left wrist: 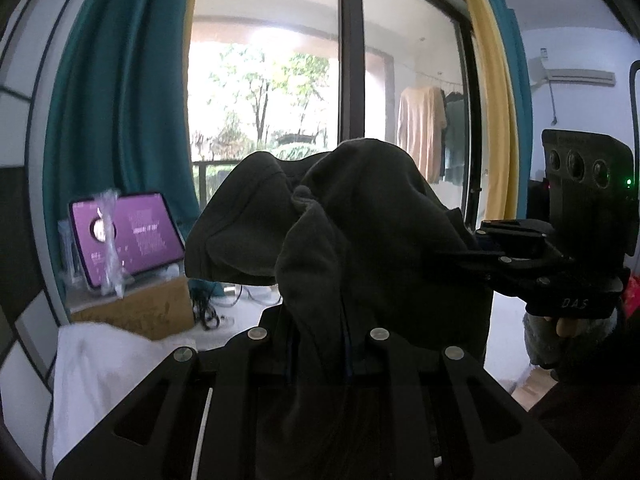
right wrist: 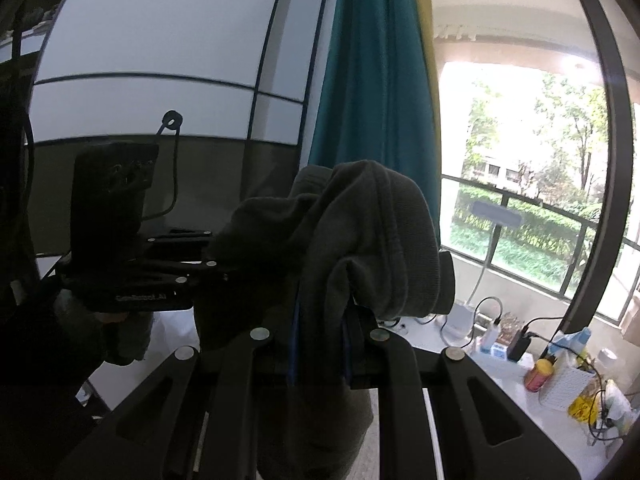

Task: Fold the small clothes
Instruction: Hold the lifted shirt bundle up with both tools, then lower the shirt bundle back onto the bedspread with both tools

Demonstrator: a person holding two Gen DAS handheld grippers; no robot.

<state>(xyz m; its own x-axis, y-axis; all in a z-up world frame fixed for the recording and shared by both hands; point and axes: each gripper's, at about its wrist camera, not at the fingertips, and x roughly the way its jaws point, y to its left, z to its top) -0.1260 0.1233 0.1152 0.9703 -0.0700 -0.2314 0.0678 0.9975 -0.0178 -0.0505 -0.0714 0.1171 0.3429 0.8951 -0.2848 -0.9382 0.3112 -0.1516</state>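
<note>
Closest to me, the left gripper (left wrist: 318,354) is pinching a dark grey garment (left wrist: 360,220), its two black fingers pressed together on a bunched fold so the cloth heaps up over the tips and hangs down between them. The right gripper (right wrist: 320,354) is doing the same on another part of the same garment (right wrist: 360,232); a stitched hem curls over its tips. Both pairs of tongs are nearly closed, with only the cloth keeping them apart.

The garment is off any surface, held up in the air between the two tools. They face each other from just beside one another, so the cloth sags in a lump rather than stretching flat. My guess is that the two grips are there to carry it or shake it out before it is spread for folding; no fold is made yet.

From the left side you see the right tool and the hand (left wrist: 568,326) gripping its handle just past the cloth. Below and to the left lies something white (left wrist: 104,364), perhaps bedding. Further off, a tablet (left wrist: 132,236) with a purple screen leans on a cardboard box (left wrist: 160,308).

Beyond the right tool is a white counter (right wrist: 500,364) cluttered with bottles and cables. Farthest back, a teal curtain (left wrist: 120,100) frames a big window (left wrist: 264,92) with trees outside.
</note>
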